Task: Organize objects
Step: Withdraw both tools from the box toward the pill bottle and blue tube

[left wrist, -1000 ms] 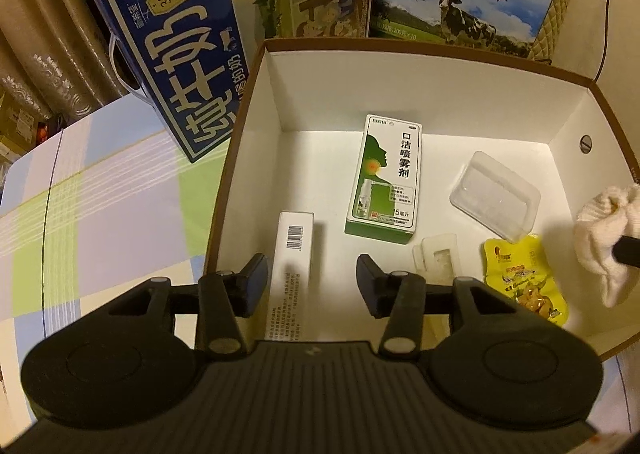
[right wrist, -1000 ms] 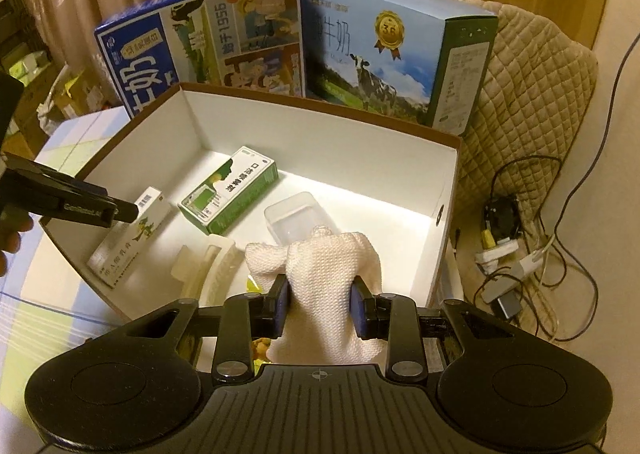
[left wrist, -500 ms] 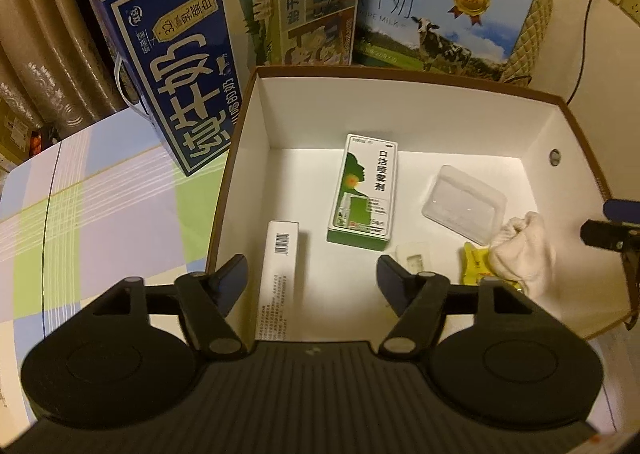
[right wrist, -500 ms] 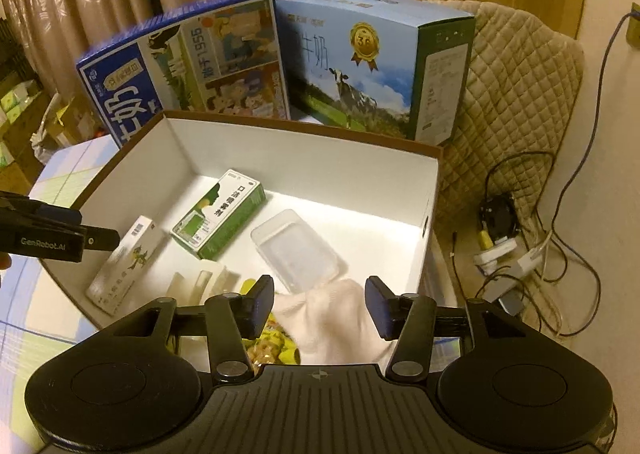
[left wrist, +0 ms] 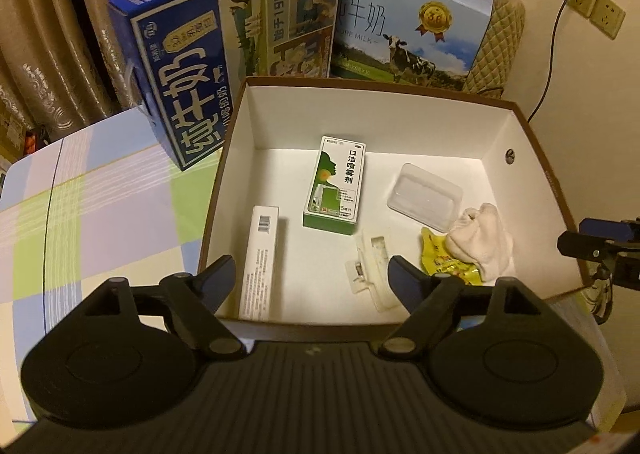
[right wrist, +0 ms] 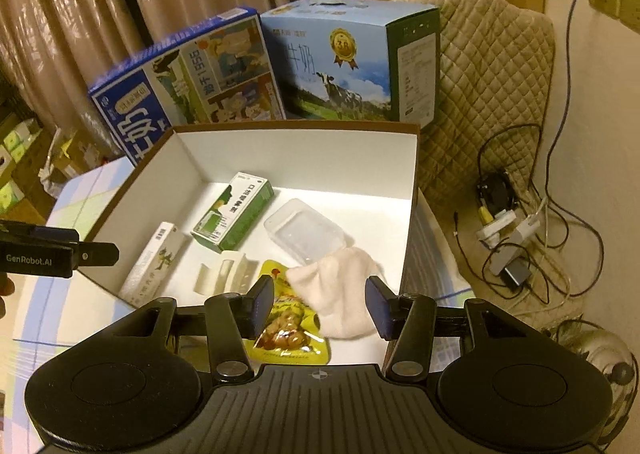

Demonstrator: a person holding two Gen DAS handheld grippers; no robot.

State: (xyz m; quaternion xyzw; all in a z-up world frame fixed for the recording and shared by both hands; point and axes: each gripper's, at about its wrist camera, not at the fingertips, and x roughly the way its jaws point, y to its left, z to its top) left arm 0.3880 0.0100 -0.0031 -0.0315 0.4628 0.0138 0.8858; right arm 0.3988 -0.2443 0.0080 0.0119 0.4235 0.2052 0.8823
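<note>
1. Cardboard box [left wrist: 532,157], brown outside and white inside, sits open on a table covered with a checked cloth [left wrist: 100,213].
2. Left gripper [left wrist: 310,280] hangs above the near rim of the box with its jaws spread wide and nothing between them.
3. Right gripper [right wrist: 318,304] hovers over the near right corner of the box, jaws likewise wide apart and empty.
4. Cream cloth [right wrist: 340,294] lies crumpled on the box floor at the near right, partly overlapping a yellow snack packet [right wrist: 288,334] just to its left.
5. Clear plastic tray [left wrist: 426,195] rests just beyond the cloth, touching or nearly touching it.
6. Green and white spray carton [left wrist: 338,181] lies flat near the middle of the floor, its long side running near to far.
7. Slim white carton [left wrist: 260,258] with a barcode lies along the left wall, well apart from the cloth.
8. Small pale plastic insert [left wrist: 370,270] lies between the slim white carton and the snack packet, toward the near wall.
9. Dark blue milk case [left wrist: 216,49] stands tilted against the far left corner of the box, and a light blue milk case [left wrist: 412,33] with a cow picture stands behind the far wall.
10. Tangled cables [right wrist: 516,230] lie on the floor to the right of the table.
</note>
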